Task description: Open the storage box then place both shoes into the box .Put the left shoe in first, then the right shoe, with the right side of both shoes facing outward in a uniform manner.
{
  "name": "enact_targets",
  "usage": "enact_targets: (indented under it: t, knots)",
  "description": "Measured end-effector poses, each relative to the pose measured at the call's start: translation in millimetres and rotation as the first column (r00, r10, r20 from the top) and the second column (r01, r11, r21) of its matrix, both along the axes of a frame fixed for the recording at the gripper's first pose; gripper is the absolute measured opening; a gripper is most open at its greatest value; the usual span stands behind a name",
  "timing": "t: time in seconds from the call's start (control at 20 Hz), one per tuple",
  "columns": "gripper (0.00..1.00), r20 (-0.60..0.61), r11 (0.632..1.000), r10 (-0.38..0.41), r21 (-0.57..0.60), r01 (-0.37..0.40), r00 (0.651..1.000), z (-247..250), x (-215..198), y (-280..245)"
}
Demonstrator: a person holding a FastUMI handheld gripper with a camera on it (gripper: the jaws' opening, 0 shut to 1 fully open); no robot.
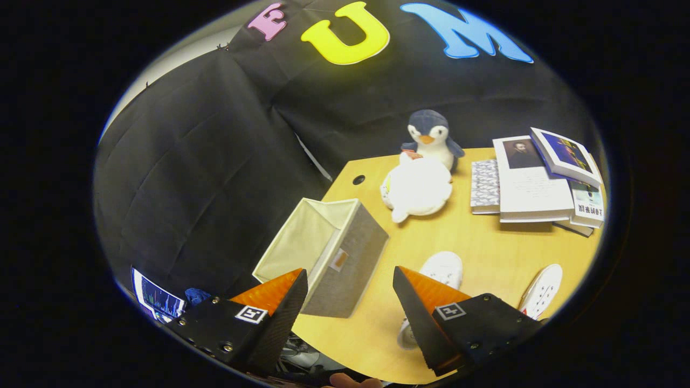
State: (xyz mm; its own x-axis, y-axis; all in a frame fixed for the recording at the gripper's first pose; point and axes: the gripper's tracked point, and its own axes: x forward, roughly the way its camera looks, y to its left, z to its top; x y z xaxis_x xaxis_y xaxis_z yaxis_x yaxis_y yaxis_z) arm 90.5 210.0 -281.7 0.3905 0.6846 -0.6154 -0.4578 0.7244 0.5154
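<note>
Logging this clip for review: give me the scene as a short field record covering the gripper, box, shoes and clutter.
gripper: fingers apart, holding nothing, above the table's near edge
storage box: grey fabric, pale lining, open, nothing visible inside, just ahead of the fingers
shoes: both white, on the table; one shoe partly behind a finger, other shoe further out
clutter: penguin plush, white plush, books beyond the shoes

Gripper (350, 280) fingers spread, nothing between them. Bare table (463, 237) lies ahead at twelve; box (329, 253) crowds eleven, shoes (444, 269) block one and two, plush toys (418, 186) farther off.
</note>
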Motion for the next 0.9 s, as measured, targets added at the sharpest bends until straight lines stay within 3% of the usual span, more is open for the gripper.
enact_targets:
  t: [0.25,0.9]
  knots:
    - [0.97,-0.06,0.99,-0.059,-0.129,0.051,0.996,-51,-3,-48]
    - [0.96,-0.222,0.928,-0.017,-0.366,-0.067,0.975,-163,-22,-80]
